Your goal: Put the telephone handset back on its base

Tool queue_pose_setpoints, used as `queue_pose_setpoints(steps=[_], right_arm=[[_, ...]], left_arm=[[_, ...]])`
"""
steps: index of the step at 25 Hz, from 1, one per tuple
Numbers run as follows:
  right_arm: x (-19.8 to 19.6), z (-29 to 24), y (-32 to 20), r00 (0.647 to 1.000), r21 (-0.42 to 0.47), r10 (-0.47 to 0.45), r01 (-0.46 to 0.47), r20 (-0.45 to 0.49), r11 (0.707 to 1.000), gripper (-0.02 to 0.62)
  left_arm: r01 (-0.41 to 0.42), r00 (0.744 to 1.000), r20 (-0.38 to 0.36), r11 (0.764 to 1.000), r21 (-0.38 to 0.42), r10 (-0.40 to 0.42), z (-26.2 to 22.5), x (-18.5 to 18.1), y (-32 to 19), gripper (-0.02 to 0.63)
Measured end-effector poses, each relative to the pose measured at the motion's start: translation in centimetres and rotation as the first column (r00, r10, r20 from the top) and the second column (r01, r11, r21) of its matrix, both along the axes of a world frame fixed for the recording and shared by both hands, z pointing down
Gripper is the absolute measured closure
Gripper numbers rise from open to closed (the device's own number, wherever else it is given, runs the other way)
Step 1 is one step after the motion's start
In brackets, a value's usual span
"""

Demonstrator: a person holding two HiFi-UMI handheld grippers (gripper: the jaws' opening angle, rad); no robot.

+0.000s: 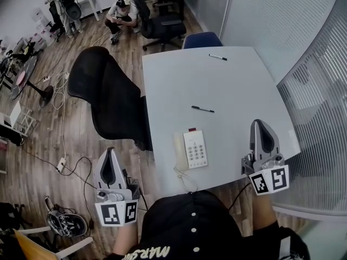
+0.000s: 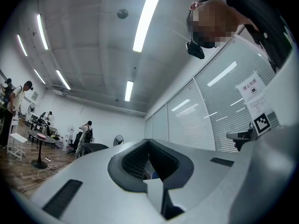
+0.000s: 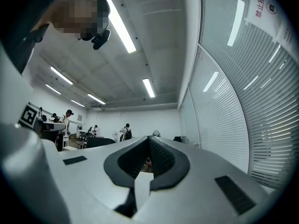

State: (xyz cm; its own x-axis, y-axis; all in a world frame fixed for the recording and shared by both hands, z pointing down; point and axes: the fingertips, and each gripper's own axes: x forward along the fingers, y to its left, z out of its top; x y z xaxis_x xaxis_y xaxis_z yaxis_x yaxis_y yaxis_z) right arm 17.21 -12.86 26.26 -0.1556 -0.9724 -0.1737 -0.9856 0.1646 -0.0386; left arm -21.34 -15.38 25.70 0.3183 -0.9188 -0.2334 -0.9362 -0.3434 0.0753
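Observation:
The white telephone [image 1: 195,149] sits near the front edge of the pale grey table [image 1: 227,85], with its handset [image 1: 180,151] lying along the left side of the keypad. Its curly cord [image 1: 187,180] hangs over the table edge. My left gripper [image 1: 110,151] is off the table to the phone's left, above the wooden floor, shut and empty. My right gripper [image 1: 260,124] hovers at the table's right front corner, also shut with nothing in it. In each gripper view, the left gripper [image 2: 148,142] and the right gripper [image 3: 149,138] point up at the ceiling, jaws together.
Two black pens [image 1: 203,109] [image 1: 218,57] lie on the table beyond the phone. A black office chair [image 1: 111,99] stands against the table's left edge, a blue chair [image 1: 201,39] at the far end. Glass partitions with blinds [image 1: 320,107] run along the right. People stand far back.

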Motion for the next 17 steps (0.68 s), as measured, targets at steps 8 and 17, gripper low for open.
queue_pose_setpoints(steps=[8, 17], right_arm=[[-0.5, 0.0, 0.0, 1.000, -0.009, -0.008, 0.008, -0.010, 1.000, 0.567], [-1.1, 0.4, -0.1, 1.000, -0.026, -0.021, 0.020, -0.017, 0.999, 0.567]], left_arm=[[-0.004, 1.000, -0.004, 1.000, -0.009, 0.004, 0.1, 0.1, 0.1, 0.591], [-0.031, 1.000, -0.006, 0.999, -0.028, 0.031, 0.7, 0.8, 0.3, 0.591]])
